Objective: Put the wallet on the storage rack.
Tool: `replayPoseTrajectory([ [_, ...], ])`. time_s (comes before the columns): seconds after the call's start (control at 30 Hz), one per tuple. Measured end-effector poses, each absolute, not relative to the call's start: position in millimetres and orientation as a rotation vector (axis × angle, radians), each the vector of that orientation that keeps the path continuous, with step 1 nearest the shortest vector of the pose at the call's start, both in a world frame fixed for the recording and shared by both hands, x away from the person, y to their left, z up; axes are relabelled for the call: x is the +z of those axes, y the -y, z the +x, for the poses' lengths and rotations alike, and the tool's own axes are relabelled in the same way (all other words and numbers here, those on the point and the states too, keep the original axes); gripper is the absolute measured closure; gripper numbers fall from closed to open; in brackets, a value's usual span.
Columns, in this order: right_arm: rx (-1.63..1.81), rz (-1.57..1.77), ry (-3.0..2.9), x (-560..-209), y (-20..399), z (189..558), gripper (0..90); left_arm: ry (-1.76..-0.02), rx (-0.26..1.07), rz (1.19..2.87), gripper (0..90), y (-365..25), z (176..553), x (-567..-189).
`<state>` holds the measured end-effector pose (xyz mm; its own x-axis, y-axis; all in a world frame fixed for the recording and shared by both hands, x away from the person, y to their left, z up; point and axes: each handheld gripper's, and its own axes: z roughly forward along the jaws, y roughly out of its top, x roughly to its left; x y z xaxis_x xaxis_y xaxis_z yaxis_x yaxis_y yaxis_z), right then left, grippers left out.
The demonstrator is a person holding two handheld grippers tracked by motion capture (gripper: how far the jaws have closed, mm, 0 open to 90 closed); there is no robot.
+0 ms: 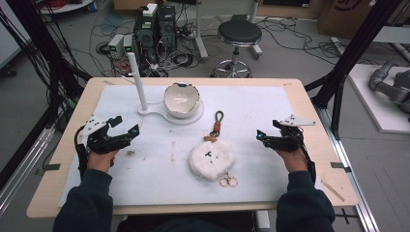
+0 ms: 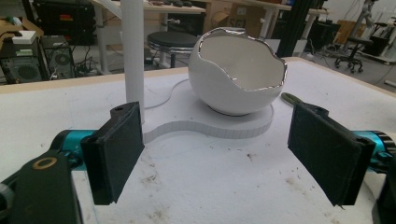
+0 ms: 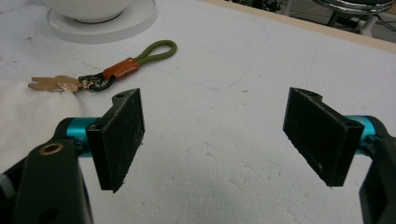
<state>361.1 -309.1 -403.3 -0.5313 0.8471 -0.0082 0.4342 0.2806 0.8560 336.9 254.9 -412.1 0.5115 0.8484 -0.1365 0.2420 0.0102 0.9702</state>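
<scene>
Holding our left gripper (image 1: 126, 126) and right gripper (image 1: 261, 136) with jaws apart and empty, we see the fluffy white plush keychain (image 1: 211, 160) mid-table, nearer the right gripper, its olive loop (image 1: 219, 116) pointing toward the far edge.

White fluffy keychain (image 1: 212, 161) with olive-green loop (image 3: 159, 50), orange band (image 3: 122, 68); white silver-rimmed bowl (image 2: 236, 74).

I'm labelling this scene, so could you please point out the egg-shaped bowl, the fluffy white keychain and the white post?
Egg-shaped bowl (image 1: 181, 100): high view, on its inner wall.
Fluffy white keychain (image 1: 211, 160): high view, on the plush body.
White post (image 1: 137, 79): high view, halfway up its shaft.
</scene>
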Motion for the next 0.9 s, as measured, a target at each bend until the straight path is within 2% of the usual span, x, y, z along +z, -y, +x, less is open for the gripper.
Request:
replayPoseTrajectory([
  [0.47, 1.211, 1.145, -2.153, -409, 303, 359, 21.0, -0.981, 0.606, 1.535, 18.2, -253, 339, -414],
  [0.9, 1.218, 1.012, -2.395, -417, 254, 355, 21.3, -0.963, 0.577, 1.555, 19.5, -250, 339, -415],
])
